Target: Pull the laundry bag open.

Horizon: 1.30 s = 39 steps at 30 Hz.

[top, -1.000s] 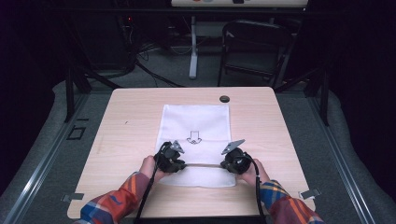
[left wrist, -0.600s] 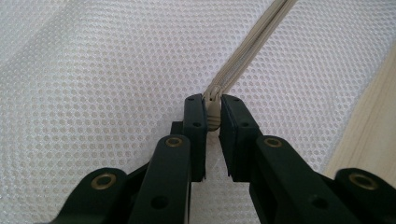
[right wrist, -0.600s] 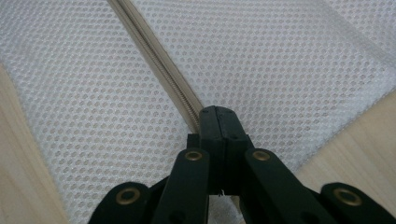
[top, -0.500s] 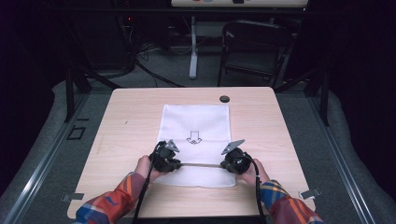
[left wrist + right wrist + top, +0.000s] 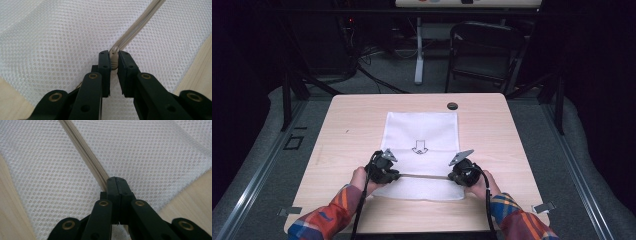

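A white mesh bag (image 5: 422,130) lies flat in the middle of the wooden table (image 5: 347,135). A beige zipper (image 5: 422,176) runs across its near end. My left gripper (image 5: 398,175) holds the zipper's left end. In the left gripper view the left gripper (image 5: 114,53) is shut on the beige zipper pull (image 5: 114,61), and the zipper (image 5: 135,27) runs away up and to the right. My right gripper (image 5: 451,177) is at the other end. In the right gripper view the right gripper (image 5: 115,180) is shut flat on the zipper tape (image 5: 82,150) and the mesh (image 5: 150,150).
A black arrow mark (image 5: 420,148) shows on the bag and points toward me. A small black round object (image 5: 452,105) sits near the table's far edge. A folding chair (image 5: 484,50) and stand legs are on the floor beyond the table. Bare wood lies on both sides of the bag.
My left gripper has slid a little to the left along the zipper line with the pull in it. The right gripper has stayed where it was.
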Available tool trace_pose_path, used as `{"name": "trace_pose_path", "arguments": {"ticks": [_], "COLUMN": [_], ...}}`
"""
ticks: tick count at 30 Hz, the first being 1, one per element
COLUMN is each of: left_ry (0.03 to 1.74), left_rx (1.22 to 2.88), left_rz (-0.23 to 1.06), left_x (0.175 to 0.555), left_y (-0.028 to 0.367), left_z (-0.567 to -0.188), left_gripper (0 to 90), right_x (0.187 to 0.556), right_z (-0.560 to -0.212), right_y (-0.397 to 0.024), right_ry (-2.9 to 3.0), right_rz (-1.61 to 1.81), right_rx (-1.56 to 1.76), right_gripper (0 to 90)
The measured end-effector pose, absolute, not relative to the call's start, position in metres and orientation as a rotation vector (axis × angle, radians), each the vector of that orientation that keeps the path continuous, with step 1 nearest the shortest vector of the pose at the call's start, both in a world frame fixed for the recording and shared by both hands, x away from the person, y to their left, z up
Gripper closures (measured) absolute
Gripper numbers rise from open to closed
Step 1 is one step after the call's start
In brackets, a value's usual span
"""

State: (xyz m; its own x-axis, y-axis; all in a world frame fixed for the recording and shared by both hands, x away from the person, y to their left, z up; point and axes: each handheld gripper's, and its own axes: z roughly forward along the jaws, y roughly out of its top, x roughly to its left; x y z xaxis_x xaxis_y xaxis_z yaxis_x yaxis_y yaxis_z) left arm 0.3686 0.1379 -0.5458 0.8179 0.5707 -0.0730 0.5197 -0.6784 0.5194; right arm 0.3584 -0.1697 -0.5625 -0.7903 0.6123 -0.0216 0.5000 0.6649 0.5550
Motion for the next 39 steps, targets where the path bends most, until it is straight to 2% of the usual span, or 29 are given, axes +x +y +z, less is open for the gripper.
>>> {"name": "trace_pose_path", "arguments": {"ticks": [36, 37, 39], "left_ry": [0.995, 1.011, 1.064], "left_rx": [2.405, 2.404, 2.364], "left_rz": [0.209, 0.239, 0.232], "left_x": [0.361, 0.361, 0.363], "left_y": [0.194, 0.196, 0.207], "left_z": [-0.540, -0.540, -0.539], "left_gripper": [80.6, 89.9, 89.8], "right_x": [0.358, 0.358, 0.358], "right_z": [-0.562, -0.562, -0.562], "right_y": [-0.169, -0.169, -0.170], "right_ry": [2.674, 2.674, 2.675], "right_rz": [0.791, 0.790, 0.788], "right_rx": [0.905, 0.905, 0.911], "right_gripper": [90.0, 90.0, 90.0]}}
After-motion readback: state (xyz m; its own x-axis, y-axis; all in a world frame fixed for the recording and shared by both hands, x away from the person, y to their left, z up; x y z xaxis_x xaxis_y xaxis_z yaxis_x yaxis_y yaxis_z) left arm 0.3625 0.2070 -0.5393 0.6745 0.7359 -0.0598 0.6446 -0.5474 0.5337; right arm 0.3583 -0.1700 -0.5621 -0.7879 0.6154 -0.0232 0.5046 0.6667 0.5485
